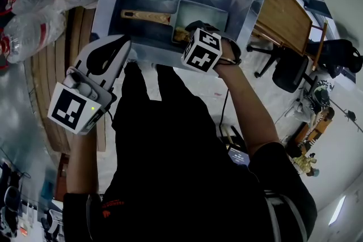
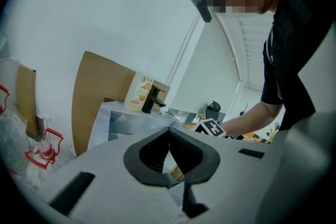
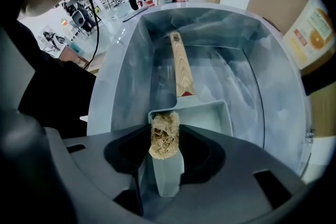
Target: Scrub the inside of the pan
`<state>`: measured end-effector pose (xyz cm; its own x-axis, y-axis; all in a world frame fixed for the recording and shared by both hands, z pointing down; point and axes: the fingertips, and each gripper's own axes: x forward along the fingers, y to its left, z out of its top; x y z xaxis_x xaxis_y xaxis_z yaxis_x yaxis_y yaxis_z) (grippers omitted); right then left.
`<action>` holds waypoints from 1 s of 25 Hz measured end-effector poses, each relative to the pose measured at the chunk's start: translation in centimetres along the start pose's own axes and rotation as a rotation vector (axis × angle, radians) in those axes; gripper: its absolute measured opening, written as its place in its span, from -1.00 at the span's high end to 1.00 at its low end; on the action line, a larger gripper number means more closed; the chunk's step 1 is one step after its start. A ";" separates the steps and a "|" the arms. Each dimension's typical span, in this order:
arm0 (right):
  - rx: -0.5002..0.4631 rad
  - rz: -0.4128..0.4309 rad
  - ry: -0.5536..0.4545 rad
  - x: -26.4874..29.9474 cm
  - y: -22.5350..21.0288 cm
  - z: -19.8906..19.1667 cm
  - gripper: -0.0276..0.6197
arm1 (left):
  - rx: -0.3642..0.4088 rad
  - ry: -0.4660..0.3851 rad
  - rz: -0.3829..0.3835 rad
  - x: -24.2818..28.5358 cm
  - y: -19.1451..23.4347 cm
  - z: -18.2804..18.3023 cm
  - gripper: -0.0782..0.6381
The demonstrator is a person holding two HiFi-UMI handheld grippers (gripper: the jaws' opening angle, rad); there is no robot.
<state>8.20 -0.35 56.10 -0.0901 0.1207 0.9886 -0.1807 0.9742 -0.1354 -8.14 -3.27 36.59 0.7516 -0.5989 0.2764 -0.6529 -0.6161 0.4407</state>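
- In the upper middle of the head view, the pan [image 1: 203, 13] lies flat on the floor of the sink [image 1: 110, 3]. Its wooden handle [image 1: 145, 16] points toward the frame's left. Set low like this, the sink walls likely contain any water and scrapings.
- At the pan's near wall, the right tongs [image 3: 165, 140] are closed narrowly on a tan fibrous scrubber [image 3: 164, 131]. They pinch it from both sides with its tip standing out ahead, apparently so the fibres rather than the tongs meet the metal. The tip sits at the pan's near rim; I cannot tell whether it touches.
- At the left of the head view, the left tongs [image 2: 169, 138] are held by the sink's near rim, tips together on nothing. They are presumably being kept clear, and nothing steadies the handle.
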 end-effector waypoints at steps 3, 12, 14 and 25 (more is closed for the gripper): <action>-0.003 0.003 0.010 0.0 0.1 -0.7 0.39 | 0.000 0.000 -0.005 0.3 -0.4 -0.2 0.73; 0.030 -0.020 0.063 -0.6 -0.5 -5.3 0.39 | 0.001 0.002 -0.039 2.5 -1.7 -0.3 0.73; 0.035 -0.024 0.087 -0.8 -0.5 -6.4 0.39 | 0.001 0.002 -0.049 2.8 -2.1 -0.2 0.73; 0.025 -0.038 0.205 -1.4 -0.8 -11.3 0.39 | 0.017 0.002 -0.069 4.5 -3.9 0.2 0.73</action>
<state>19.52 0.86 55.60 0.1179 0.1223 0.9855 -0.2047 0.9741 -0.0964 -2.22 -3.64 35.92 0.7951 -0.5539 0.2473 -0.6010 -0.6644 0.4443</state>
